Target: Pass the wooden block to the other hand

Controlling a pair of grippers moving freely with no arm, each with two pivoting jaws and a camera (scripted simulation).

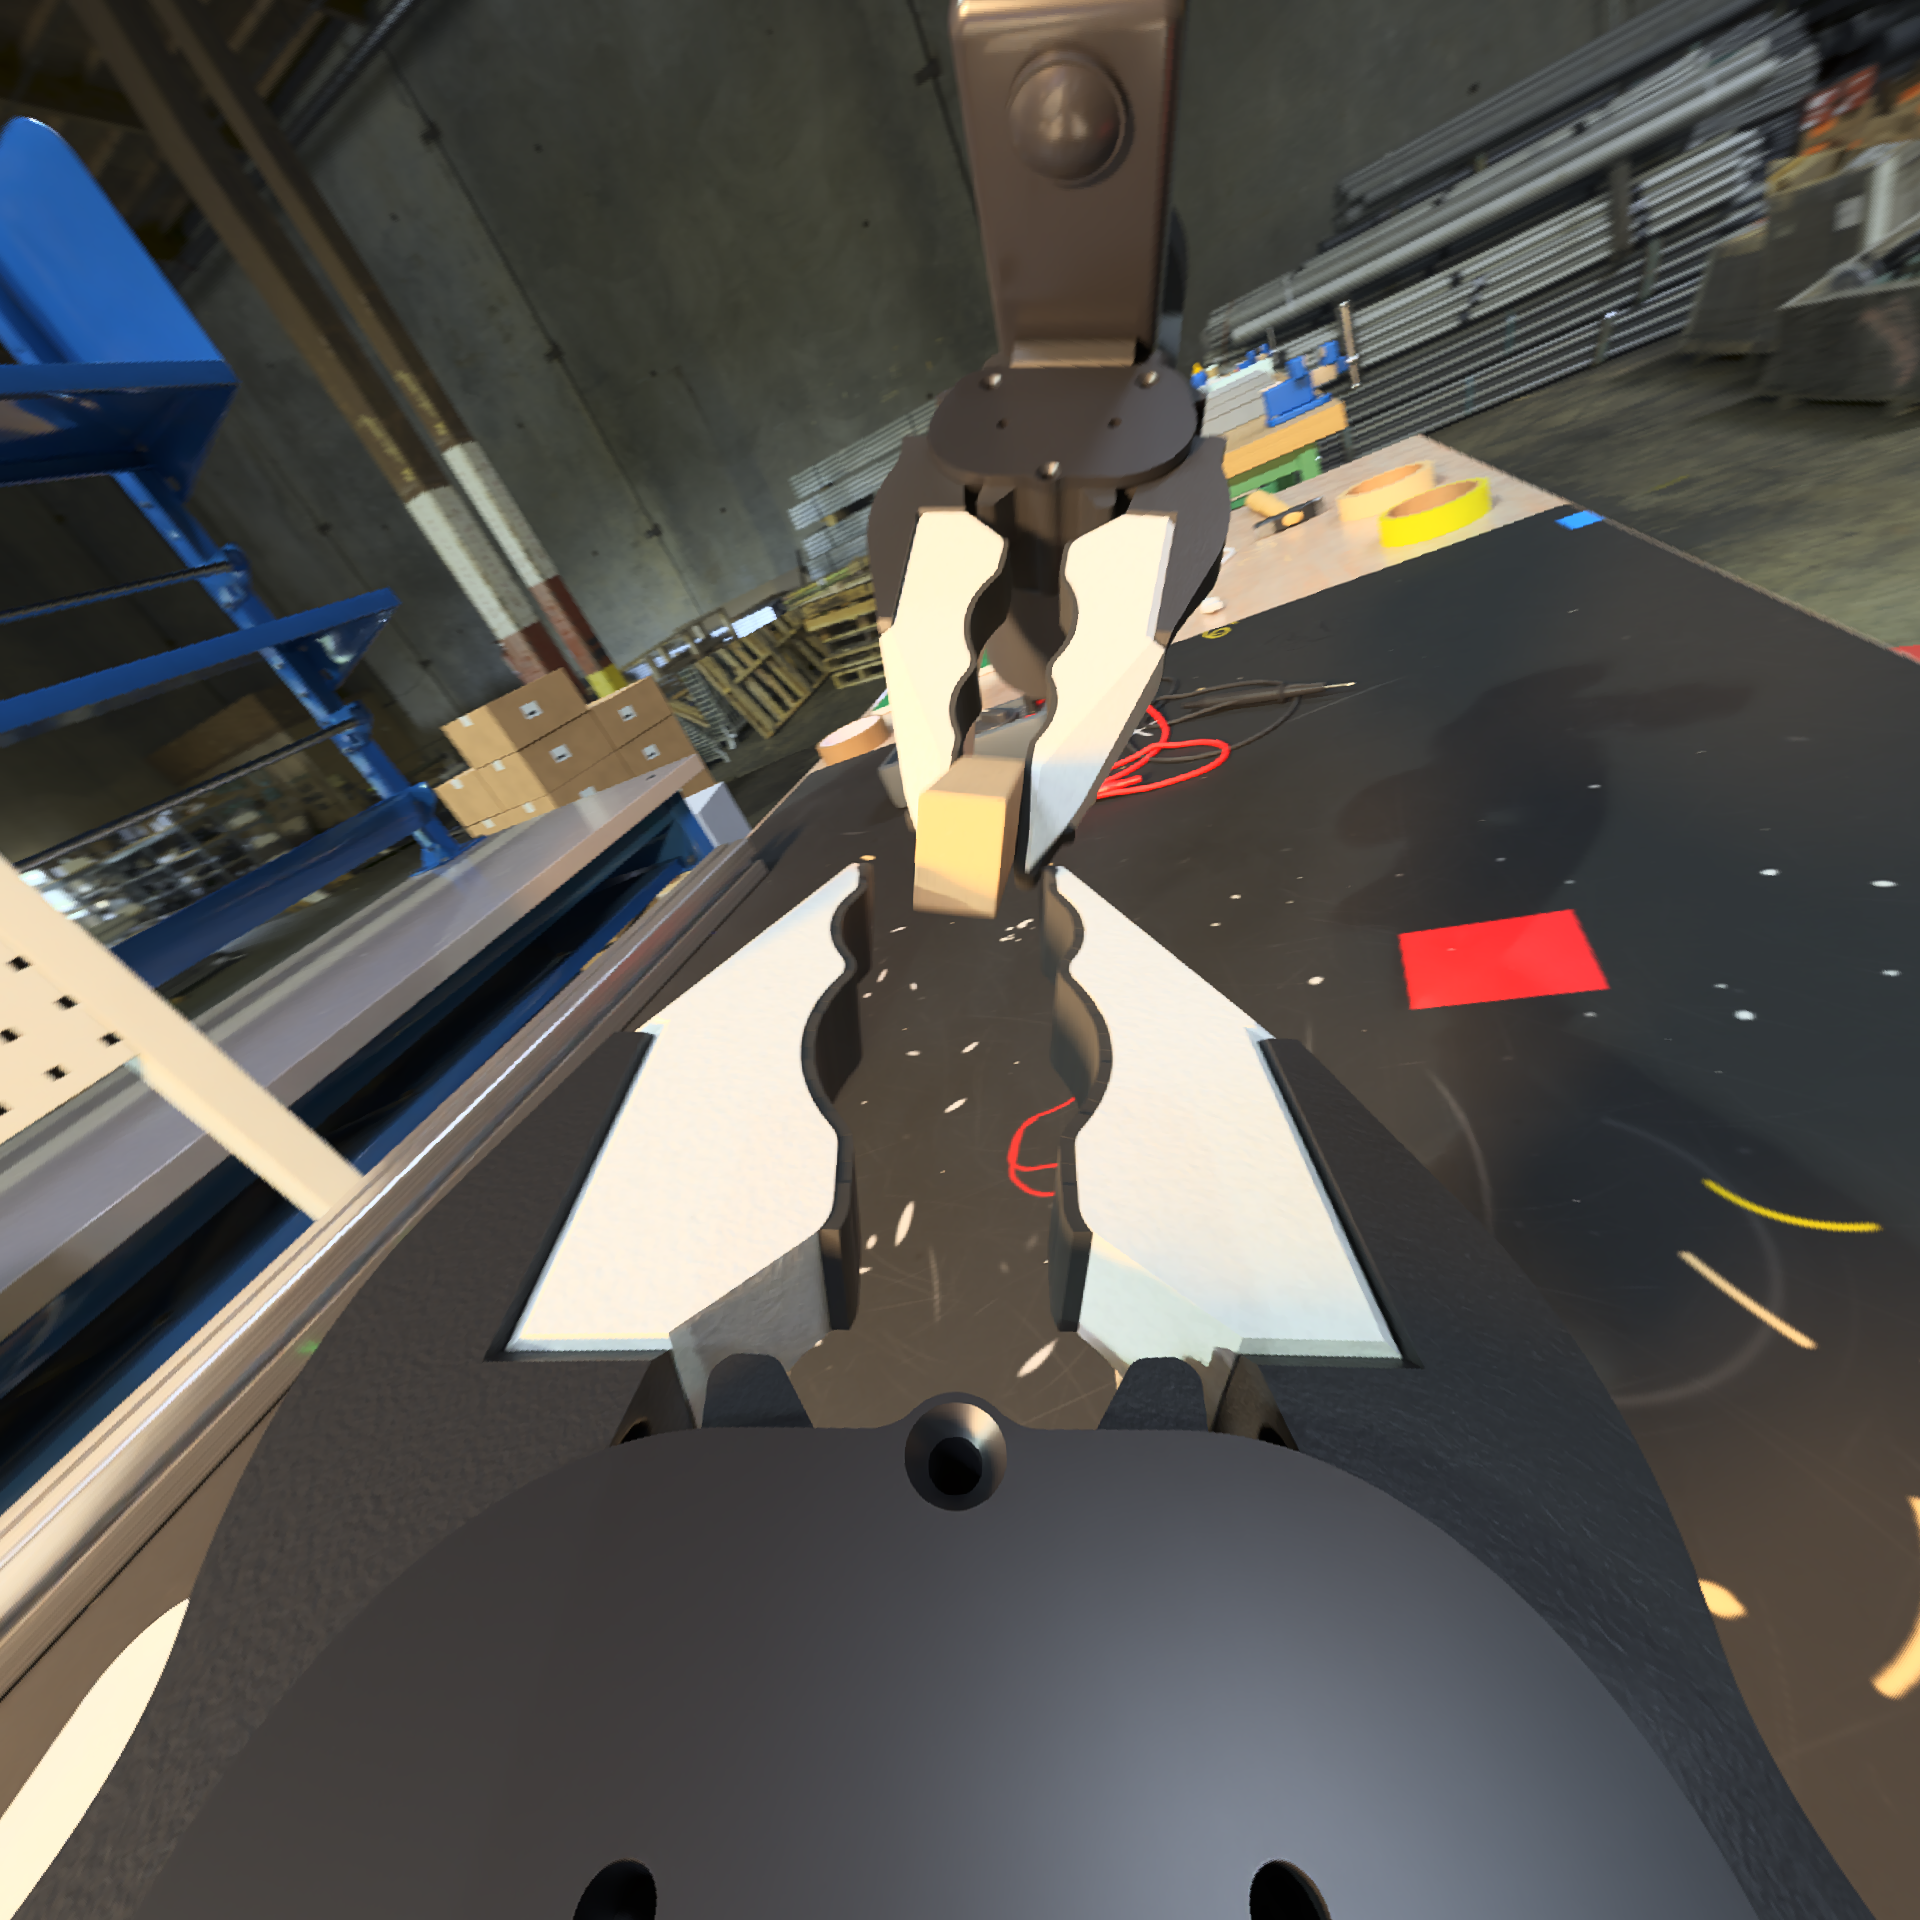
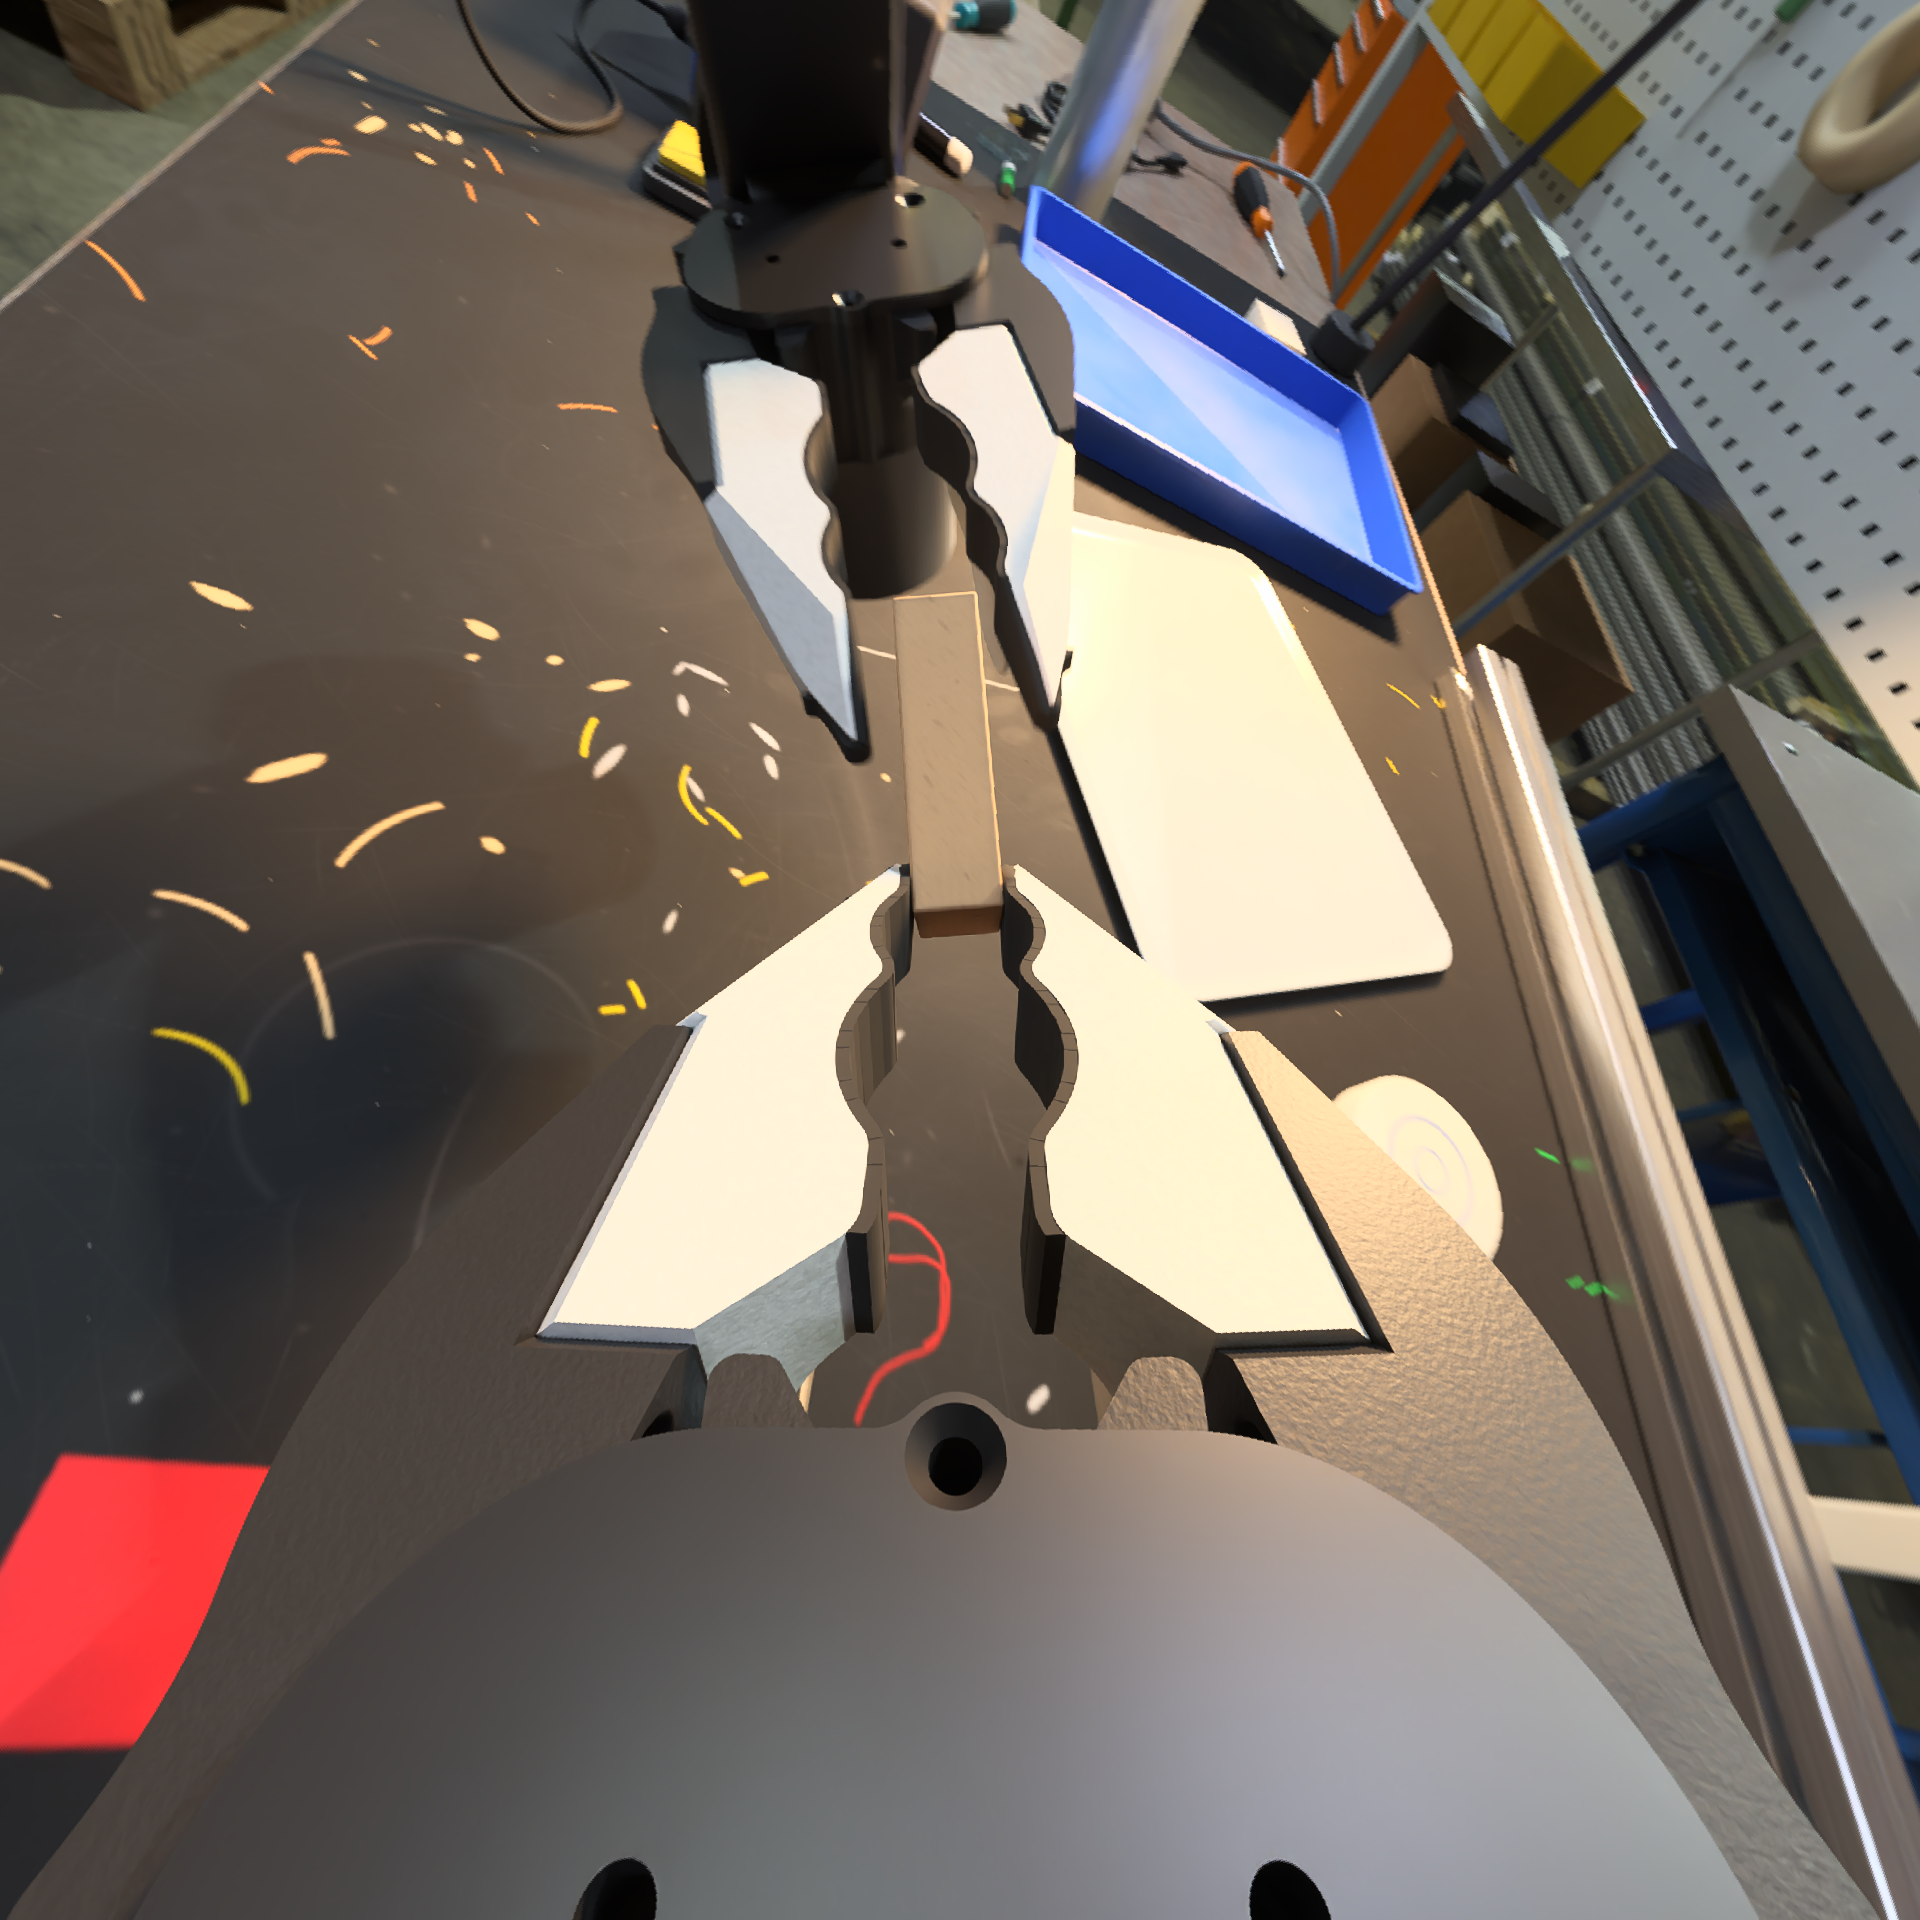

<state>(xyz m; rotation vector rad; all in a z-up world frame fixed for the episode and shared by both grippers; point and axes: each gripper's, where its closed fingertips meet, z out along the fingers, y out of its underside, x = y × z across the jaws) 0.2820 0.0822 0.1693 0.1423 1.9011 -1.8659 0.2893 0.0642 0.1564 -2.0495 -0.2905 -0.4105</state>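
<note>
The wooden block point(image 2: 948, 769) is a long pale bar held above the black table point(image 2: 364, 540). My right gripper point(image 2: 956, 878) is shut on its near end. The bar runs forward to my left gripper point(image 2: 954, 719), which faces the right one with its jaws open on either side of the block's far end, with gaps on both sides. In the left wrist view my left gripper point(image 1: 958, 878) is open, and the block's end face point(image 1: 961, 847) sits just at its fingertips, clamped between the right gripper's white fingers point(image 1: 935, 644).
A red square point(image 1: 1501, 956) lies on the table. A blue tray point(image 2: 1340, 416) and a white board point(image 2: 1247, 769) sit beside the grippers near the metal-railed table edge point(image 2: 1558, 831). A red cable point(image 1: 1164, 764) and tape rolls point(image 1: 1434, 509) lie farther off.
</note>
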